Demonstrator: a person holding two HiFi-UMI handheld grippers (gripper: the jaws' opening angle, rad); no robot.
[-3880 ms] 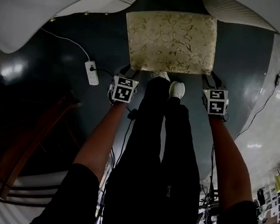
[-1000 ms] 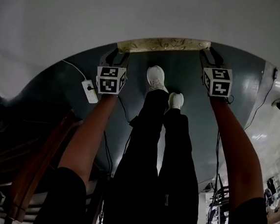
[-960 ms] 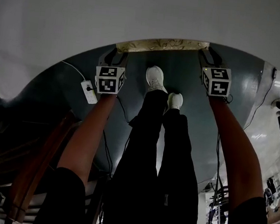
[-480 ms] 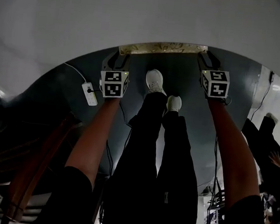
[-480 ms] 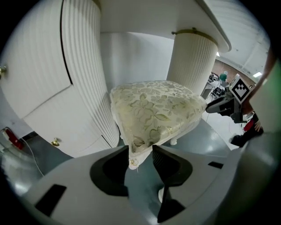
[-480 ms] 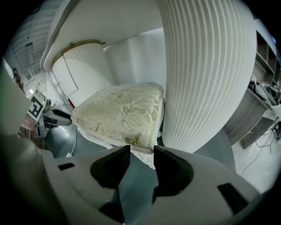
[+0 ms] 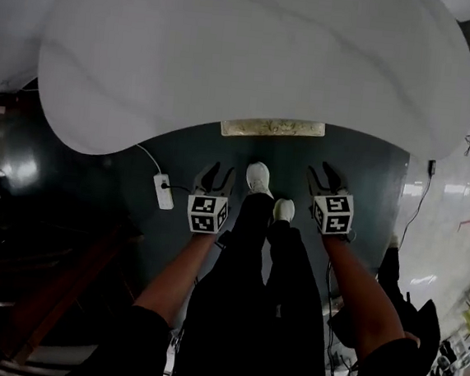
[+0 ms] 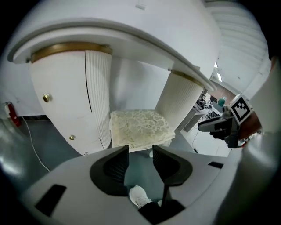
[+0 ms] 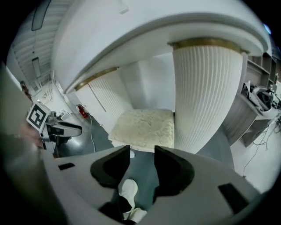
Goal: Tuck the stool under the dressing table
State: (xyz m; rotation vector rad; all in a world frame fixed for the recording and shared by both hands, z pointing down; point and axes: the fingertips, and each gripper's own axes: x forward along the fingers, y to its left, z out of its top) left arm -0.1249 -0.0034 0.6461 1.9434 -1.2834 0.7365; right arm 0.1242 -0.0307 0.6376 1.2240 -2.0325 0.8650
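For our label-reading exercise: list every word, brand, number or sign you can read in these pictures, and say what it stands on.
None can be read.
The left tool and right tool bear only black-and-white square marker patterns, no letters or digits.

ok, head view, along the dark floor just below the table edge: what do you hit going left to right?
power strip → left hand-held gripper → forward white shoe → rear white shoe → right hand-held gripper
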